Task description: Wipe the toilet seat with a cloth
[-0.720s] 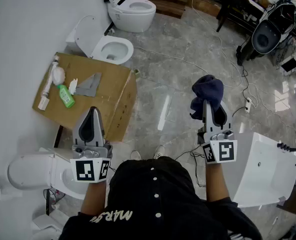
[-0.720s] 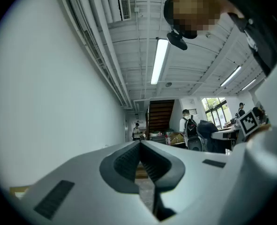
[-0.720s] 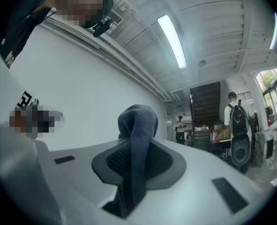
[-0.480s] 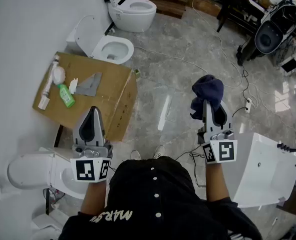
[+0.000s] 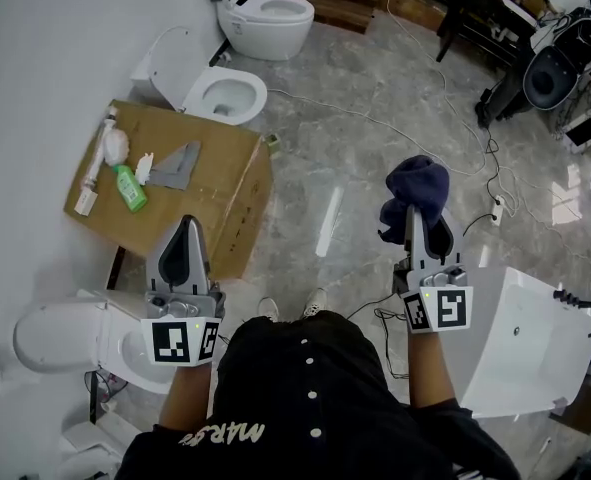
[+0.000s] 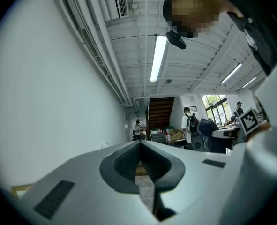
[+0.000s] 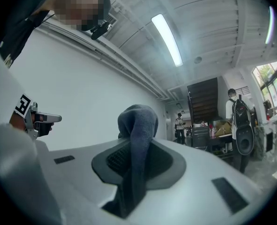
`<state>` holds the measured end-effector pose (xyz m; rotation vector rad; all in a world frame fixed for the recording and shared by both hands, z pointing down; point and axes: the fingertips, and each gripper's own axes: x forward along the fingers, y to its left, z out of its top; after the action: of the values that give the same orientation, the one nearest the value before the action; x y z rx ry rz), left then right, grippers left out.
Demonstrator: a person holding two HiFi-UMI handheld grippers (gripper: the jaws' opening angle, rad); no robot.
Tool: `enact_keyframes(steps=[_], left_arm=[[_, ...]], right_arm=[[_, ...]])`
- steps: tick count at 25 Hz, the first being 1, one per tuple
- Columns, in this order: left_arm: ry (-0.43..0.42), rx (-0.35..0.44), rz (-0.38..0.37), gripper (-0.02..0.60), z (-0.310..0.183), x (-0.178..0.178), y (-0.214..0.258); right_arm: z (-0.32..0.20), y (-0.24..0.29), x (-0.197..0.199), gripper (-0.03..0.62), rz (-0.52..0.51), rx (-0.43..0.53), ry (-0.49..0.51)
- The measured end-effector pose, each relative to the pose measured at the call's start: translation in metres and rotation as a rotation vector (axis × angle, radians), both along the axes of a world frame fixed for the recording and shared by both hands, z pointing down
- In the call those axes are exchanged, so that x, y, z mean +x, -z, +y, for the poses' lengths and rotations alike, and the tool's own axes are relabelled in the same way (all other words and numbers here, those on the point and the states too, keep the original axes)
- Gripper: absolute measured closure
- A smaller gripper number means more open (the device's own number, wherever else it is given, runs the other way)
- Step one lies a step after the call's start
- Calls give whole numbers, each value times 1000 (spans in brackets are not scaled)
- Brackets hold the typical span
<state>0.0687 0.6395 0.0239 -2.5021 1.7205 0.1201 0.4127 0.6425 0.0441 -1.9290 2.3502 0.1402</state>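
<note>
The right hand-held gripper (image 5: pixel 413 224) clamps a blue cloth (image 5: pixel 421 182) in the air, away from the nearest toilet (image 5: pixel 67 336). The left hand-held gripper (image 5: pixel 185 224) is closed and empty. Whether the seat is wiped doesn't show.

Floor (image 5: pixel 325 158) open btwn cardboard box (image 5: pixel 220 183) & white casing (image 5: pixel 520 343)

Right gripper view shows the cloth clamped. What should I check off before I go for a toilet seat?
1. Dark blue cloth clamped in right gripper: ok, jaws shut on it.
2. Left gripper free: ok, jaws together, nothing between them.
3. Cloth touching a seat: not ok, it is held in the air over the floor.
4. Nearest toilet seat exposed: cannot tell, the left gripper covers much of it in the head view.
5. Path free of cables: not ok, several run across the floor.
</note>
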Motion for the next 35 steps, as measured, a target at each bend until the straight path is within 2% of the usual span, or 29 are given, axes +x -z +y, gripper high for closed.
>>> enact_keyframes(steps=[9, 17, 25, 28, 35], left_arm=[[19, -12, -12, 571, -1, 44, -8], [27, -29, -18, 571, -16, 61, -19], [14, -22, -2, 571, -71, 66, -25], [4, -14, -18, 571, -101, 68, -27], [-43, -26, -2, 571, -178, 70, -25]], right_arm=[[-11, -12, 38, 523, -16, -24, 30], [-35, -16, 49, 523, -36, -9, 24], [-82, -22, 57, 523, 3, -26, 17], [-107, -22, 56, 523, -2, -22, 17], [-167, -10, 57, 523, -21, 3, -9]])
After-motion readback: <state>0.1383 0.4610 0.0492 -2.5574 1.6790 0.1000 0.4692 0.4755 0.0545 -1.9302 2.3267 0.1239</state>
